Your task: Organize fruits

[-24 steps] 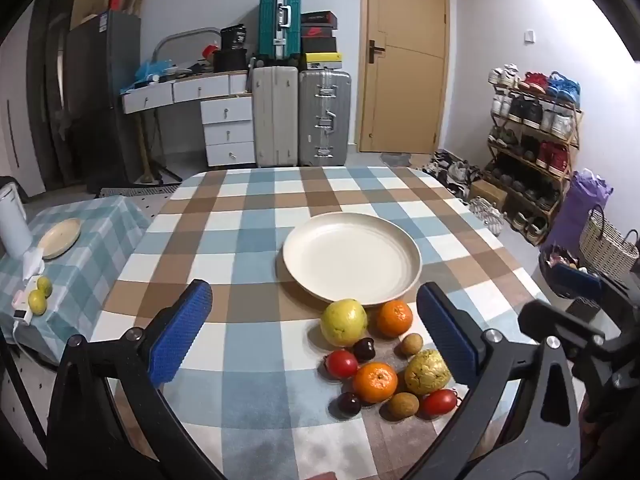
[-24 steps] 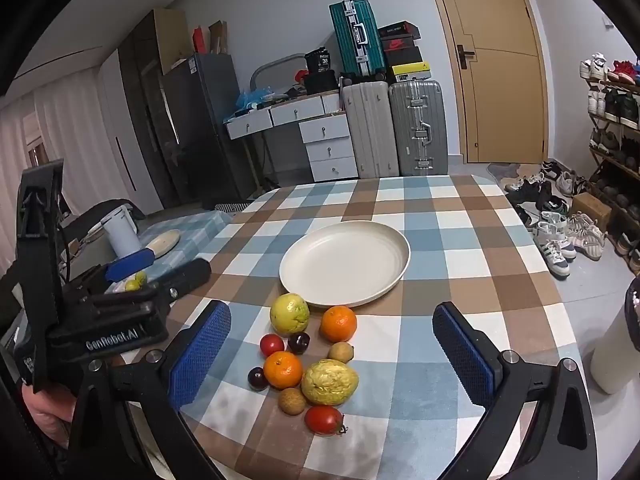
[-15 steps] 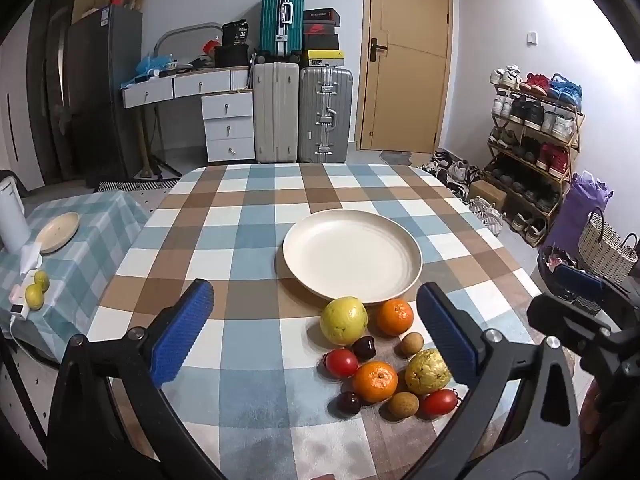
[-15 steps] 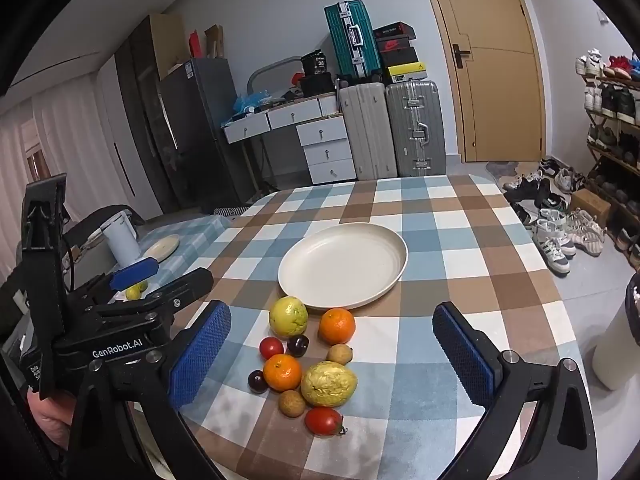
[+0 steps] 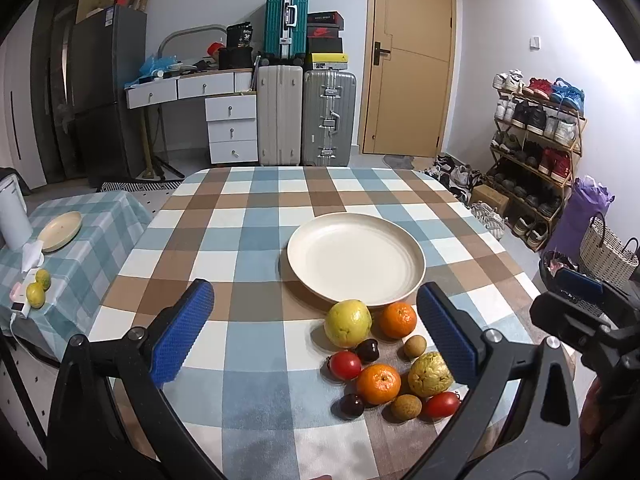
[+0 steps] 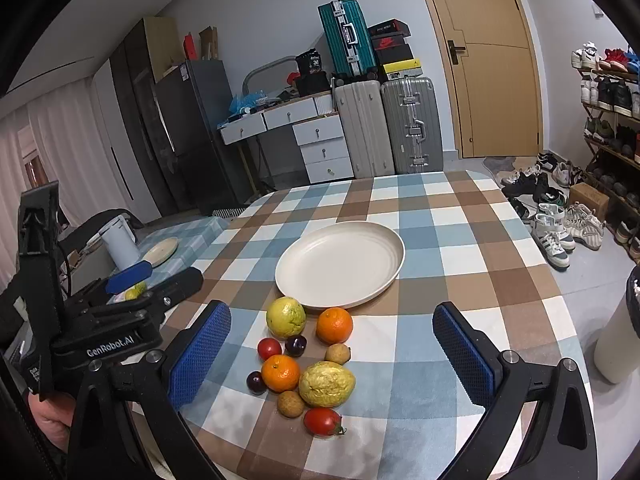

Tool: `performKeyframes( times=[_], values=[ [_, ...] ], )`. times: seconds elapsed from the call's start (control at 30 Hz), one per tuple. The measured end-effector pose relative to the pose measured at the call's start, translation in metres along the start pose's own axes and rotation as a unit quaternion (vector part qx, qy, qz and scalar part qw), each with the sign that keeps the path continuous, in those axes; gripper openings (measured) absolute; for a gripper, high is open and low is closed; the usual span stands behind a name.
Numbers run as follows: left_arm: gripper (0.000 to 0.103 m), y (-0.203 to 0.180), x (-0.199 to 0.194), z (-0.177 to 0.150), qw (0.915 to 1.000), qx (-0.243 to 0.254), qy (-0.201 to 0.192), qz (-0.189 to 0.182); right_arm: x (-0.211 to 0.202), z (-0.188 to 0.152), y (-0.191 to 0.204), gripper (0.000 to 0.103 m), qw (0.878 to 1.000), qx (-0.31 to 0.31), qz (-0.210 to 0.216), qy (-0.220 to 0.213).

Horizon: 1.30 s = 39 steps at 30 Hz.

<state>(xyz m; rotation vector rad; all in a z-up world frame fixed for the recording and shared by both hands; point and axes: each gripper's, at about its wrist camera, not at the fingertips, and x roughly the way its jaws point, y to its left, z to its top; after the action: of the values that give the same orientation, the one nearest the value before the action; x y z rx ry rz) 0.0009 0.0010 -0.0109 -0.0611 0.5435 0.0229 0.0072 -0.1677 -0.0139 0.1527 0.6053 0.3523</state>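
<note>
Right now you hold both tools above the near edge of the checked desk (image 5: 248, 216), and neither is grasping anything. Your left hand-held gripper (image 5: 316, 332) is released, its blue pads spread wide with bare cloth between them. Your right hand-held gripper (image 6: 332, 348) is released too, its pads standing on either side of the fruit pile as the right wrist camera sees it, well above the fruit and touching none of it.

The cream plate (image 6: 340, 264) sits near the middle of the desk with nothing on it. The fruit lies in a tight cluster on the cloth just in front of the plate's near rim. A yellow-green guava (image 6: 285, 317) and an orange (image 6: 335, 325) are closest to the plate, side by side. Behind them towards you come a red tomato (image 6: 269, 348), a dark plum (image 6: 295, 345) and a small brown longan (image 6: 338, 354). Nearer still sit a second orange (image 6: 280, 373), a wrinkled yellow fruit (image 6: 327, 383) touching it, and another dark plum (image 6: 255, 382). A second longan (image 6: 291, 404) and a stemmed tomato (image 6: 322, 421) lie nearest to you.

From the left wrist camera, the whole cluster falls towards the right pad of your left tool, and your right tool shows at the far right edge.
</note>
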Motion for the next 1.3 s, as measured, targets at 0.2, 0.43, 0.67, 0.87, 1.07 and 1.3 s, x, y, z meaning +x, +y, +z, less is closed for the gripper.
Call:
performKeyframes(
  times=[0.2,0.43,0.67,0.87,1.07,1.3],
  values=[
    [0.102,-0.0005,-0.0022,0.0013,1.0,0.0,-0.001,0.001,-0.0018,0.0006,0.0002,0.103,1.0,0.0,0.001,-0.001],
    [0.102,-0.0022,0.0001,0.0012,1.0,0.003,-0.006,0.002,-0.0027,0.001,0.0002,0.103,1.0,0.0,0.002,-0.002],
    [0.102,-0.0026,-0.0042,0.0033,1.0,0.001,-0.009,0.001,-0.0026,0.0009,0.0004,0.103,1.0,-0.001,0.001,-0.003],
    [0.102,-0.0019,-0.0069,0.0041,0.9999,0.002,-0.011,-0.001,-0.0028,0.002,0.0005,0.103,1.0,0.0,0.002,-0.003],
    [0.102,-0.0021,-0.0068,0.0041,0.9999,0.001,-0.01,-0.001,-0.0031,0.0022,0.0005,0.103,1.0,0.0,0.002,-0.003],
    [0.102,-0.0022,-0.0076,0.0039,1.0,0.002,-0.01,-0.001,-0.0031,0.0019,0.0005,0.103,1.0,0.0,0.003,-0.003]
  ],
)
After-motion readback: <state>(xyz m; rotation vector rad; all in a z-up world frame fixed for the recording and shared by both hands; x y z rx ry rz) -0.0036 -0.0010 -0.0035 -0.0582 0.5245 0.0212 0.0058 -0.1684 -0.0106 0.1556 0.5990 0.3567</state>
